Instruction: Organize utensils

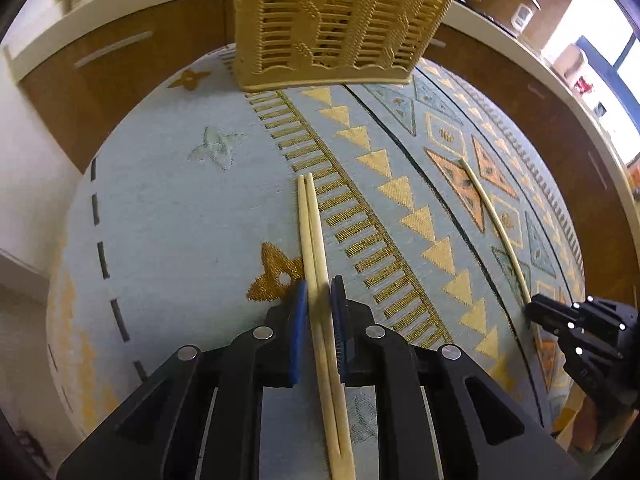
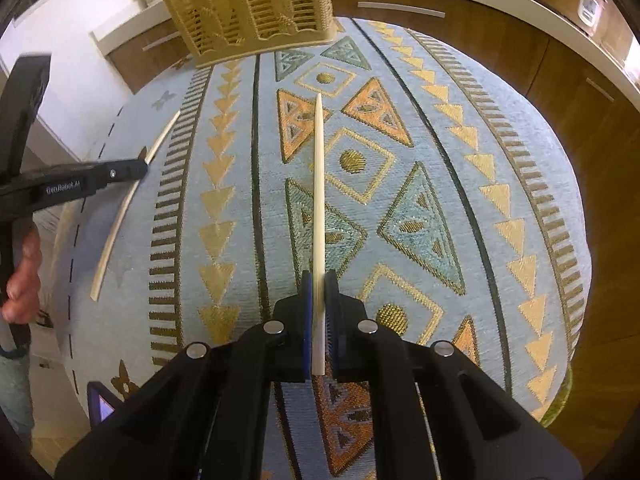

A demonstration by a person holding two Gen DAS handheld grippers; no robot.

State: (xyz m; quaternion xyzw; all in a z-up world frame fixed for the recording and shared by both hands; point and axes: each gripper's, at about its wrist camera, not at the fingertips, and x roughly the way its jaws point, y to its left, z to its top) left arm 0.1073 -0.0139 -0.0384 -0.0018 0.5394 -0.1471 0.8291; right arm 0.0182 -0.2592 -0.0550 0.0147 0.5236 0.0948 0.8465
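Note:
A pair of pale chopsticks (image 1: 314, 248) lies on the patterned tablecloth (image 1: 168, 208) and runs between the blue pads of my left gripper (image 1: 319, 292), which is closed on them. A single chopstick (image 2: 319, 184) lies between the pads of my right gripper (image 2: 319, 288), which is closed on its near end. A tan slatted utensil holder (image 1: 336, 20) stands at the far edge of the table; it also shows in the right wrist view (image 2: 248, 4). My right gripper (image 1: 536, 312) appears at the right in the left wrist view, on the single chopstick (image 1: 496, 220). My left gripper (image 2: 140, 168) appears at the left in the right wrist view.
The round table drops off on all sides. Brown cabinets (image 2: 520, 52) with a white counter curve behind it. A person's hand (image 2: 22, 280) holds the left gripper's handle at the left.

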